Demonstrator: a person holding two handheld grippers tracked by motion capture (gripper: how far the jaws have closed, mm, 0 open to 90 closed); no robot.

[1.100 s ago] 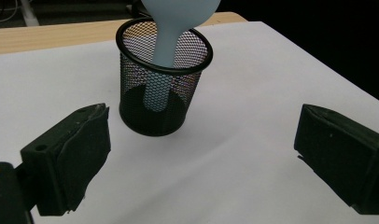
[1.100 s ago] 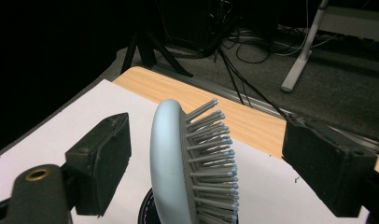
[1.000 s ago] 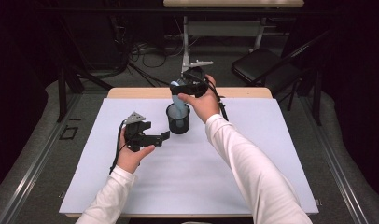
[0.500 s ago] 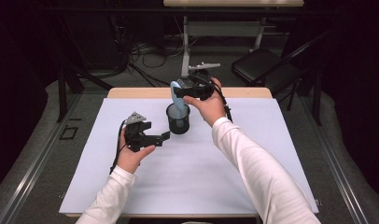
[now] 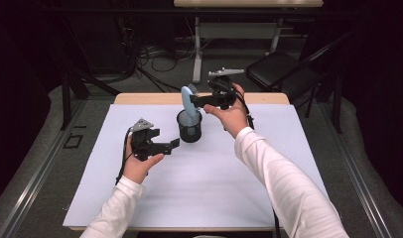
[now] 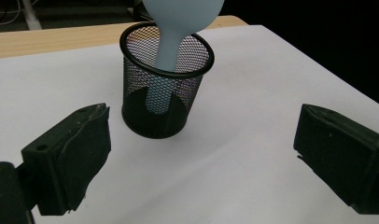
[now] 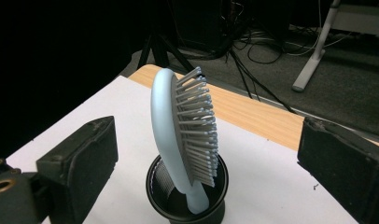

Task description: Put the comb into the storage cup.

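- Since the earlier frames, your right gripper [image 5: 195, 100] had drawn back from the hairbrush [image 5: 189, 103] toward the far edge, and its jaws had just been opening; nothing was left between them, and in the right gripper view the brush [image 7: 184, 130] stood clear in the gap, touching neither pad.
- On the left, your left gripper [image 5: 172, 145] hovered over the white table cover [image 5: 214, 188], its jaws spread wide and empty, aimed at the mesh cup [image 6: 165, 81] from just beside it.
- At the middle, the black mesh cup [image 5: 189, 126] stood upright on the cover near the far edge, with the pale blue hairbrush dropped into it handle down.
- The brush's long axis ran nearly upright, leaning a little: handle end at the cup's floor, oval head pointing up and well above the rim. In the right gripper view its bristles faced the right of that picture.
- On the right, your right hand [image 5: 232, 111] held its gripper level, just beyond the cup and pointing at the brush head.
- I judge the step in hand was the release: the brush was placed and you had let go.
- Next move, as I read it: back the right gripper straight away without brushing the head, since a nudge could tip the light cup.
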